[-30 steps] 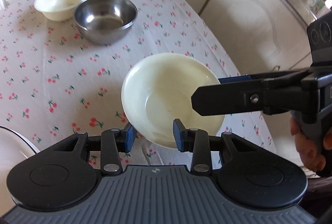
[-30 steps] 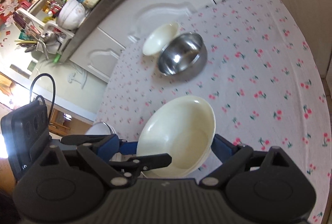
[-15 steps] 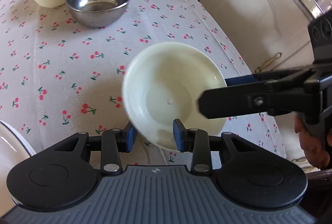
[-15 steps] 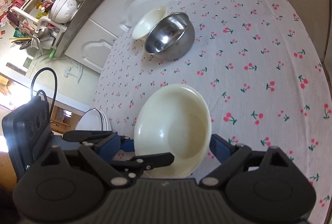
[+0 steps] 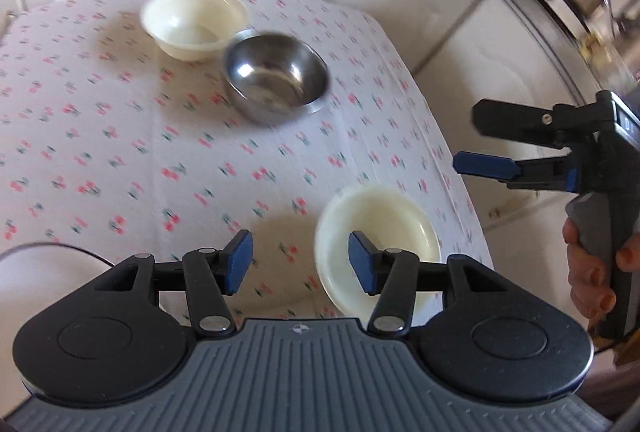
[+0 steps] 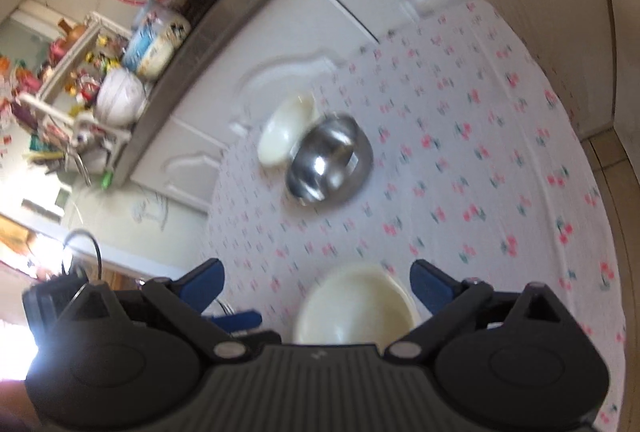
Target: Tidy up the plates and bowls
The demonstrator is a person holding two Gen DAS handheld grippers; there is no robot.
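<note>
Three bowls sit on the cherry-print surface (image 5: 120, 136) right now. The near cream bowl (image 5: 380, 236) rests by the front right corner of the cloth, upright, mouth up, and neither set of tongs is touching it. The left tongs (image 5: 298, 264) have just been spreading and stand apart with only cloth between the pads; the bowl lies just off to their right, half behind the right pad. The right tongs (image 6: 316, 284) have just been widening too and gape wide, with that same bowl (image 6: 356, 308) below and a bit right of centre, nothing clamped. Looks to me like the right hand is better lined up for it. It's round, so no long axis to worry about. At the far end the other cream bowl (image 5: 194, 22) touches the steel bowl (image 5: 276, 76). The near one looks like smooth, pale, light plastic, shallow with a thin rim.
</note>
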